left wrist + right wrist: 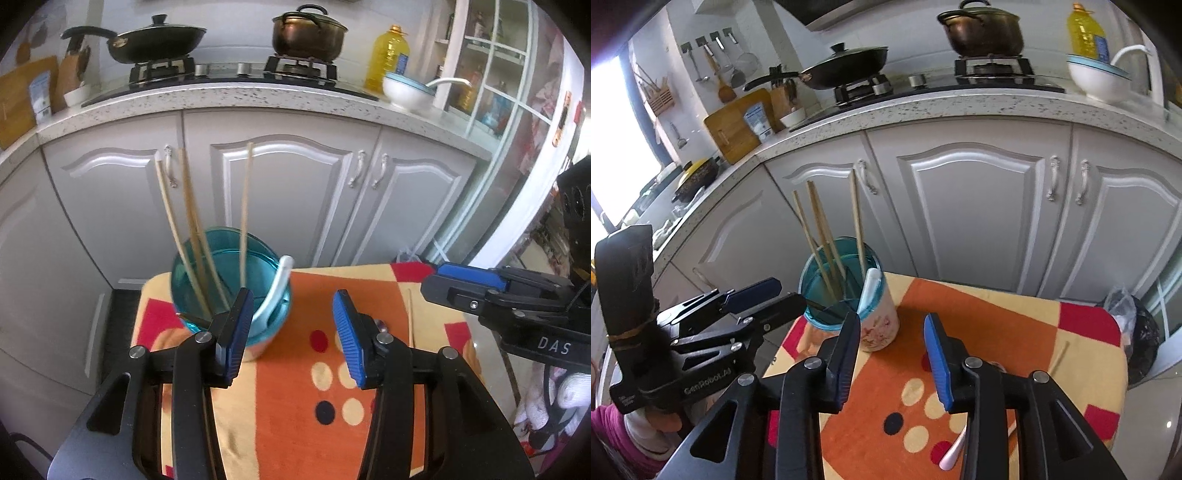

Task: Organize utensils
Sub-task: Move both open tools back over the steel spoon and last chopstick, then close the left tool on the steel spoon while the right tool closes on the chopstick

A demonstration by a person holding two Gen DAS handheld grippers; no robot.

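A teal-rimmed cup (229,258) (846,295) stands at the far left of the orange patterned cloth (295,387) (979,332). It holds three wooden chopsticks (192,221) (822,229) and a white spoon (275,291) (870,291). One chopstick (410,317) (1058,356) lies on the cloth at the right. A white spoon handle (955,448) shows under my right gripper. My left gripper (293,332) is open and empty just right of the cup. My right gripper (892,354) is open and empty, above the cloth.
Grey cabinet doors (288,199) stand behind the small table. The counter above carries a stove with a wok (147,40), a pot (308,31), an oil bottle (388,55) and a white bowl (406,90). A bag (1134,325) sits at the right.
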